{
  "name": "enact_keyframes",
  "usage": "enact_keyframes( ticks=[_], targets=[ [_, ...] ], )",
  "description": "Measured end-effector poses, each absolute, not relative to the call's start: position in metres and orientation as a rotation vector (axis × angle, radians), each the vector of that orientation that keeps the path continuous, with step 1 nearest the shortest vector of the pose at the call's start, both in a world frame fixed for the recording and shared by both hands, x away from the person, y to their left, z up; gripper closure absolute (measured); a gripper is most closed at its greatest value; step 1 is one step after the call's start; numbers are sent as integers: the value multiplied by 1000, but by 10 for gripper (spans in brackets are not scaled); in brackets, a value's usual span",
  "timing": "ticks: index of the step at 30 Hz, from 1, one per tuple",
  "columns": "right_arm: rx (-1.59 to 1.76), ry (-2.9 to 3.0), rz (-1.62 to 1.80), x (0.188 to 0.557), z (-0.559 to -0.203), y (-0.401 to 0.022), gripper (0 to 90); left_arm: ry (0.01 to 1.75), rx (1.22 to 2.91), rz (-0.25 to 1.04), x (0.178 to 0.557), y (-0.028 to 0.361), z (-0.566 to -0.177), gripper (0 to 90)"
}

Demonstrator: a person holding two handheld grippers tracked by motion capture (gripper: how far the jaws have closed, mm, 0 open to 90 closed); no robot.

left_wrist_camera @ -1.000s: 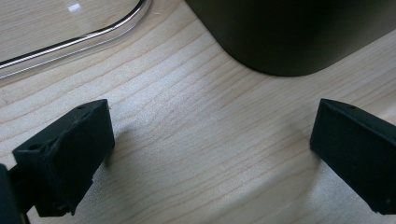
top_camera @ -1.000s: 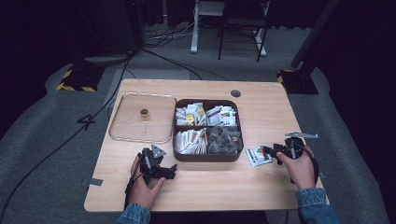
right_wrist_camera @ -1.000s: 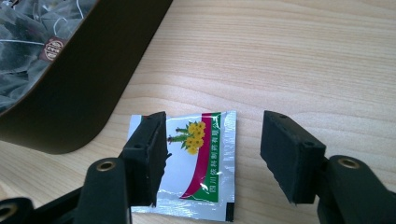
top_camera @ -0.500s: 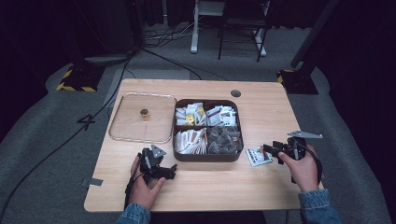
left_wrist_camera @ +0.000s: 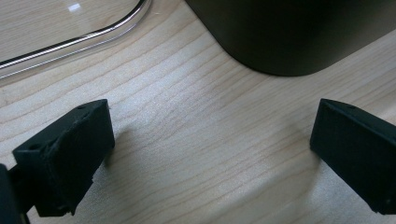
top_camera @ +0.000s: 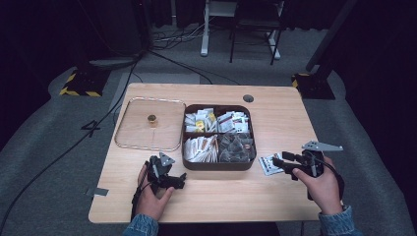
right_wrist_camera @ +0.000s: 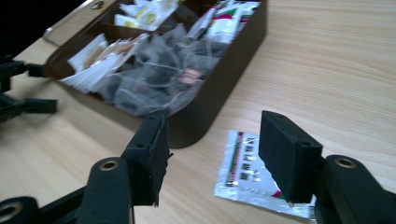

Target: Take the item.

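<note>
While the flat silver sachet with red and green print (right_wrist_camera: 252,175) is left lying on the pale wooden surface (top_camera: 275,113) just beside the dark brown compartment box of tea bags (top_camera: 218,164), the right gripper (top_camera: 284,164) is held above it with its jaws parted and nothing grasped between them. The left gripper (top_camera: 178,180) is rested near the box's front left corner, also released and empty. A clear lid with a small knob (top_camera: 150,123) is laid flat beside the box.

Silver tea sachet lying flat on the table

The sachet (right_wrist_camera: 250,170) is a small foil packet with a white printed face and red and green edge marks. It lies flat just below and past the right gripper's (right_wrist_camera: 212,156) spread jaws, untouched, close beside the dark box's (right_wrist_camera: 219,93) corner.
</note>
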State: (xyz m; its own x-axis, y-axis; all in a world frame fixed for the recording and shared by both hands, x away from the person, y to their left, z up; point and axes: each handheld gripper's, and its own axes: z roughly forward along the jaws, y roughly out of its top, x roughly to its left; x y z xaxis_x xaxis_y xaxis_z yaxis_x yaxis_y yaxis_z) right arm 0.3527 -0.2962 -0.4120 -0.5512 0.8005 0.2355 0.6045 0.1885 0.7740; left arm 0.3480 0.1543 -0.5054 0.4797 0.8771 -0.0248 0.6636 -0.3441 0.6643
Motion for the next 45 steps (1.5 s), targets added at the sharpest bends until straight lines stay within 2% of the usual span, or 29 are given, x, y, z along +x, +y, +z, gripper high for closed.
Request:
enact_keyframes(
  ticks=[15, 22, 31, 41, 45],
  targets=[
    [1158, 2379, 1307, 330, -413, -263, 445, 1268, 2116, 452, 348, 154, -505, 1],
    [1117, 2449, 1294, 324, -428, -246, 480, 1268, 2116, 452, 348, 154, -505, 1],
    [1118, 2524, 1226, 324, -450, -233, 481, 1267, 2116, 452, 348, 154, -505, 2],
    [1094, 2544, 1181, 324, -478, -223, 476, 1268, 2116, 452, 348, 154, -505, 1],
    [1048, 2525, 1168, 324, -487, -220, 440, 1268, 2117, 452, 348, 154, -505, 1]
  ],
)
